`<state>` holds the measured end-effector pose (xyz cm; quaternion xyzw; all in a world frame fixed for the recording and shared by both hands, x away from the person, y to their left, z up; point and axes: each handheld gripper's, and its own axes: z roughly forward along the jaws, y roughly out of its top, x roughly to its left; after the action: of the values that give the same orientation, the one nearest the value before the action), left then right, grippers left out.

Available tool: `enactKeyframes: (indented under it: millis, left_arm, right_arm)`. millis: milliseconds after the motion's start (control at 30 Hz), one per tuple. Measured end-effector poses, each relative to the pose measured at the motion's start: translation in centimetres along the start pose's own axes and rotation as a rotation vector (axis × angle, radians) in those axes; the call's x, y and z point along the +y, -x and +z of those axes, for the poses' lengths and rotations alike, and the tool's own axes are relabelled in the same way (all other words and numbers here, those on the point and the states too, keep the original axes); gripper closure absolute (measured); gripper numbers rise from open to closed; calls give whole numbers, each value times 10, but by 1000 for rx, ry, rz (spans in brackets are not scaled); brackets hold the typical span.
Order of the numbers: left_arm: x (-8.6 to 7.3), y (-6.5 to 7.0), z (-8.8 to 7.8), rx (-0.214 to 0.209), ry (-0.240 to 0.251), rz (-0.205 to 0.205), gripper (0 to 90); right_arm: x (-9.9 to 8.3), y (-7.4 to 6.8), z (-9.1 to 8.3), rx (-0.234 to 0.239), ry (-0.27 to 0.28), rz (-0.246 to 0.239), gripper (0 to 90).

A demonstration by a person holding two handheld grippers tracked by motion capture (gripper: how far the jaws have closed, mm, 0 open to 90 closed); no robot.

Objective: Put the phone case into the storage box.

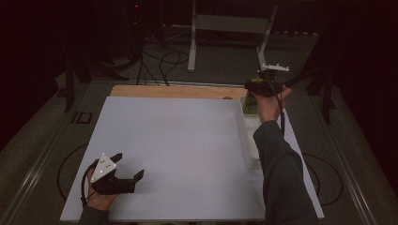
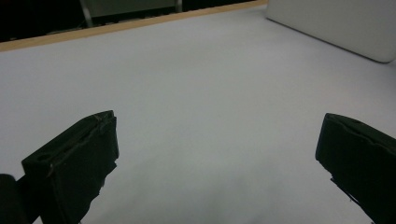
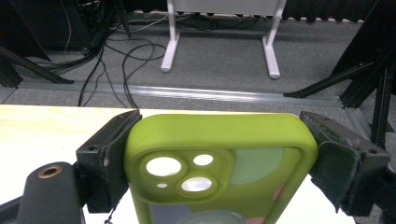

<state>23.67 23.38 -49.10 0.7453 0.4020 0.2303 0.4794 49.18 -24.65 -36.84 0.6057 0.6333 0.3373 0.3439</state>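
A lime-green phone case (image 3: 219, 158) with camera cut-outs is clamped by its two long sides between the black jaws of my right gripper (image 3: 219, 163). In the high view this gripper (image 1: 259, 87) is held above the table's far right corner, and the case (image 1: 249, 104) hangs toward the far end of a white tray (image 1: 251, 157). My left gripper (image 1: 127, 167) rests low over the white board (image 1: 178, 140) at the near left. Its jaws stand wide apart with nothing between them, as the left gripper view (image 2: 219, 168) also shows.
The long white tray (image 2: 345, 23) lies along the board's right side. A wooden table edge (image 1: 178, 91) runs behind the board. Beyond it are a dark floor with cables (image 3: 116, 56) and white stand legs (image 3: 268, 51).
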Motion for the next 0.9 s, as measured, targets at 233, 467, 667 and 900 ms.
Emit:
enactKeyframes:
  millis: [233,467,667,900]
  left_arm:
    - [0,0,0,0,1,0,0]
    - [0,0,0,0,1,0,0]
    - [0,0,0,-1,1,0,0]
    - [0,0,0,-2,0,2,0]
  right_arm:
    - [-2,1,3,1,-1,-3,157]
    - [-4,0,5,2,-6,-6,157]
    - [-9,1,8,-3,-17,-4,157]
    - [-12,2,11,-2,-24,-4,156]
